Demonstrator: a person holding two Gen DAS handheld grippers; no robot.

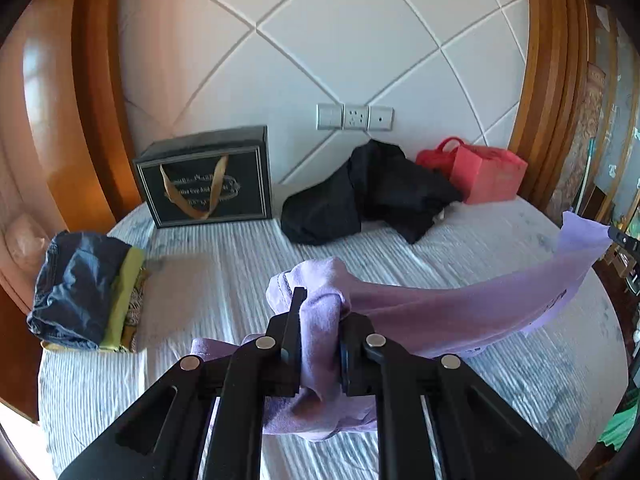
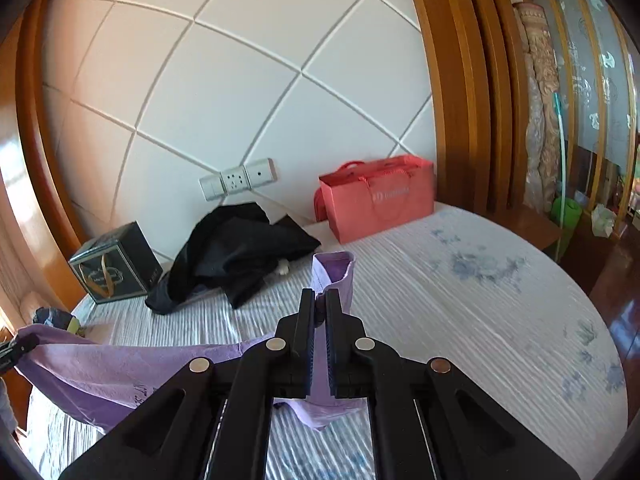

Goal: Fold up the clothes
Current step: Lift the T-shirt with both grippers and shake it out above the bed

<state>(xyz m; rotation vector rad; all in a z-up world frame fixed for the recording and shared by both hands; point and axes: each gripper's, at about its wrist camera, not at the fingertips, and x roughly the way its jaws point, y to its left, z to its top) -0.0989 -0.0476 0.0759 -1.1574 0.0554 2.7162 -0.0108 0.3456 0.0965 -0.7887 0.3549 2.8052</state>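
My left gripper (image 1: 320,312) is squeezed tight on a thick bunch of the purple shirt (image 1: 440,316). My right gripper (image 2: 320,304) is pinched on a thin edge of the same shirt (image 2: 92,368), and its fingers (image 2: 306,344) are nearly touching each other with only the cloth between them.

The shirt hangs stretched in the air between my two grippers, just above the bed (image 1: 240,264). In the left view it runs off to the right, where the tip of my other gripper (image 1: 622,238) holds its far end. A bit of the shirt droops down under my left fingers (image 1: 294,320). In the right view a small flap (image 2: 334,272) stands up past my fingers.

The bed (image 2: 460,304) has a white ribbed cover with faint blue marks. A heap of black clothes (image 1: 368,192) lies near the wall. A black gift bag (image 1: 204,178) with gold handles stands to the left of it. A pink paper bag (image 2: 380,198) stands to the right of it, against the wall. A small stack of folded clothes (image 1: 80,288), blue on top with a yellow-green one beside it, sits at the left edge of the bed. Three white wall sockets (image 1: 355,117) are on the padded white wall (image 1: 320,40) above the black clothes.
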